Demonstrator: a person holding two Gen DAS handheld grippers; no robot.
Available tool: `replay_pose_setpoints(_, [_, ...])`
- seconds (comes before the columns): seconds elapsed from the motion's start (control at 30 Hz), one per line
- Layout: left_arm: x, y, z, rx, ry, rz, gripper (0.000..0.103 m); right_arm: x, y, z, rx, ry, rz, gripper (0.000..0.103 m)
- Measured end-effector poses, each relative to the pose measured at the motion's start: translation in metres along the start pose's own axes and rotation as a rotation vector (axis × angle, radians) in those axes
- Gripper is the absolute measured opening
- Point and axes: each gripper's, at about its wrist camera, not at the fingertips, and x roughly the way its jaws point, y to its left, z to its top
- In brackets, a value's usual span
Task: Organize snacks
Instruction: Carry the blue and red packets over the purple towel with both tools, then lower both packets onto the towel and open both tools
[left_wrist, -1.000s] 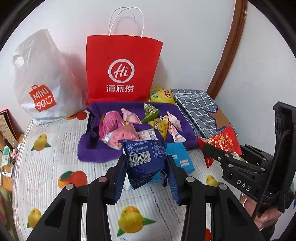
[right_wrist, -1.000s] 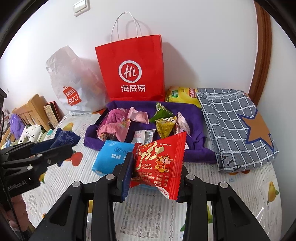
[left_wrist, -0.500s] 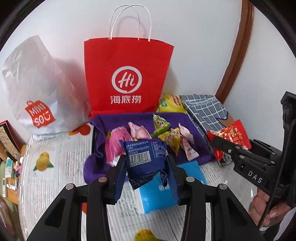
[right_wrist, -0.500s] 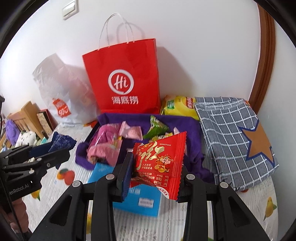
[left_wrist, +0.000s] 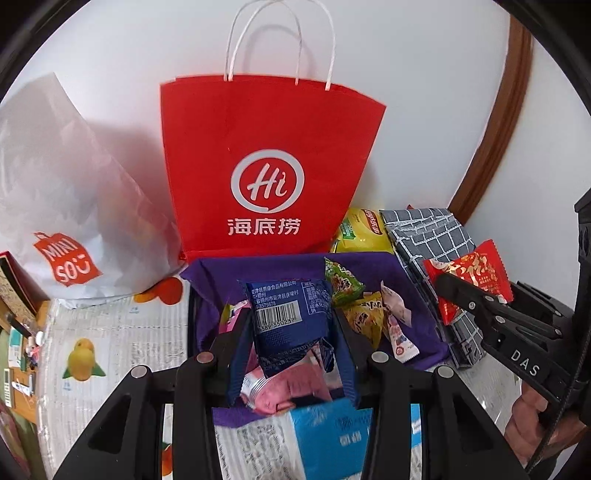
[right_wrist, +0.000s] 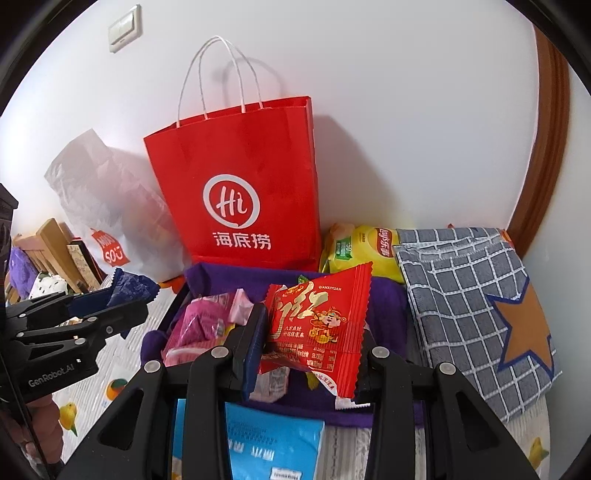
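Observation:
My left gripper (left_wrist: 291, 354) is shut on a dark blue snack packet (left_wrist: 290, 317) and holds it above the near edge of the purple tray (left_wrist: 258, 269). My right gripper (right_wrist: 314, 354) is shut on a red snack packet (right_wrist: 321, 325), also over the purple tray (right_wrist: 388, 299). The tray holds pink (left_wrist: 288, 391), green (left_wrist: 341, 286) and yellow (left_wrist: 364, 317) snack packets. A red paper bag (left_wrist: 266, 166) stands upright behind the tray; it also shows in the right wrist view (right_wrist: 240, 184). The right gripper with its red packet (left_wrist: 476, 280) shows at the right of the left wrist view.
A white plastic bag (left_wrist: 62, 192) stands left of the red bag. A yellow chip bag (right_wrist: 365, 247) and a folded grey checked cloth (right_wrist: 472, 295) lie to the right. A light blue packet (right_wrist: 266, 443) lies on the fruit-print tablecloth (left_wrist: 110, 332) just before the tray.
Both grippers have moved forward with their packets, from over the tablecloth to over the purple tray and closer to the red bag. The light blue packet now lies beneath them.

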Motion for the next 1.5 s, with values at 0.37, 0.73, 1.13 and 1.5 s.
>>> replay_pose_setpoints(0.37, [0.024, 0.008, 0.04, 0.01, -0.014, 0.007, 0.039, 0.022, -0.014, 0.022, 0.014, 0.006, -0.007, 0.036])
replay_pose_setpoints(0.73, [0.078, 0.021, 0.036, 0.01, 0.076, 0.017, 0.039, 0.078, -0.027, 0.015, -0.009, 0.1, -0.025, 0.037])
replay_pose_setpoints(1.13, [0.096, 0.02, 0.028, 0.014, 0.121, 0.024, 0.039, 0.1, -0.038, 0.007, 0.001, 0.154, -0.034, 0.037])
replay_pose_setpoints(1.5, [0.109, 0.028, 0.027, -0.01, 0.162, 0.034, 0.04, 0.117, -0.03, -0.001, -0.024, 0.204, -0.025, 0.037])
